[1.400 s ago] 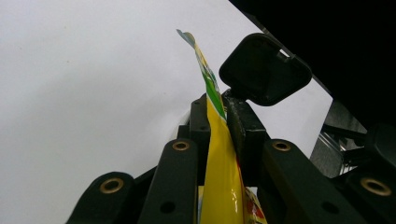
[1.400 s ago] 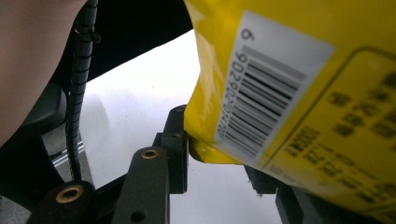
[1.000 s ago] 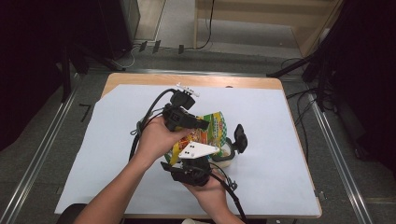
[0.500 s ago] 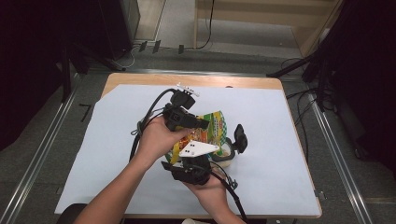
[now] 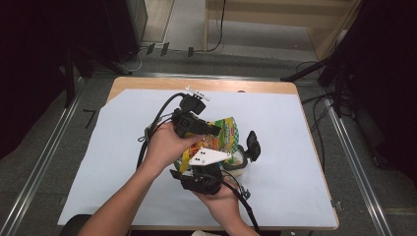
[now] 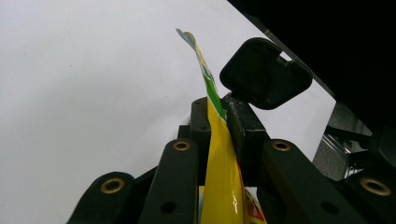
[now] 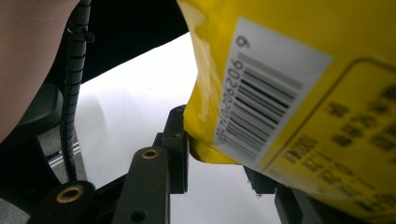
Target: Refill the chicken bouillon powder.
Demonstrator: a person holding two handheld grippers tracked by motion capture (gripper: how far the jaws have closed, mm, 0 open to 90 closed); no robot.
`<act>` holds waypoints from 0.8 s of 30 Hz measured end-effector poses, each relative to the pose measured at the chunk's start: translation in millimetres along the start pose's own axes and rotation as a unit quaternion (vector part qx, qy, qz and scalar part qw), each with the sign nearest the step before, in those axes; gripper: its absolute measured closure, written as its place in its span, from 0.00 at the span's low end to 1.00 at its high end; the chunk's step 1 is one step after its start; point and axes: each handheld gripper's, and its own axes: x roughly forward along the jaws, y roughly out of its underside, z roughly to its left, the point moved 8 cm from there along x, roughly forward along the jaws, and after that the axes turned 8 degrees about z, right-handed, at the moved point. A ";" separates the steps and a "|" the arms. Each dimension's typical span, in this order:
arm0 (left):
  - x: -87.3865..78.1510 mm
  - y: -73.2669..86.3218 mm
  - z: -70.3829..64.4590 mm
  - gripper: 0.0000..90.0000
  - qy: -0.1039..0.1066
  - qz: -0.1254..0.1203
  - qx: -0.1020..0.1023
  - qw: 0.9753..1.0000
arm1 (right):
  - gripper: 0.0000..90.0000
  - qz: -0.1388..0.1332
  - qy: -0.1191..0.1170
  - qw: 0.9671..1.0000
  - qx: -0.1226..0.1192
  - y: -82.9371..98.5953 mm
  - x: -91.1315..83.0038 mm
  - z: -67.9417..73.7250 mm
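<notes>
A yellow and green snack bag (image 5: pixel 223 135) is held up over the white sheet between both hands. My left gripper (image 5: pixel 215 131) comes in from the left and is shut on the bag's top edge; in the left gripper view the thin yellow edge (image 6: pixel 219 154) is pinched between the jaws of the left gripper (image 6: pixel 219 126). My right gripper (image 5: pixel 199 166) reaches up from below and is shut on the bag's lower corner. In the right gripper view the barcode side of the bag (image 7: pixel 280 93) hangs over the right gripper (image 7: pixel 217 161) and hides its right jaw.
A small round white container (image 5: pixel 236 160) stands right of the bag with a black flip lid (image 5: pixel 253 145) raised; the lid (image 6: pixel 266 72) also shows beyond the left jaws. The white sheet (image 5: pixel 123 147) covers the wooden table (image 5: pixel 147 84). Cables trail from both grippers.
</notes>
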 end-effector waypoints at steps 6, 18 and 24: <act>0.1 0.8 0.7 0.91 0.004 0.002 -0.002 1.000 | 0.74 0.002 0.003 1.000 -0.002 0.6 0.1 0.1; 0.3 1.0 1.9 0.91 0.008 0.003 -0.005 1.000 | 0.74 0.003 0.004 1.000 -0.006 0.7 0.6 0.0; 0.2 1.2 2.0 0.91 0.009 0.005 -0.006 1.000 | 0.74 0.003 0.003 1.000 -0.007 0.6 0.5 0.1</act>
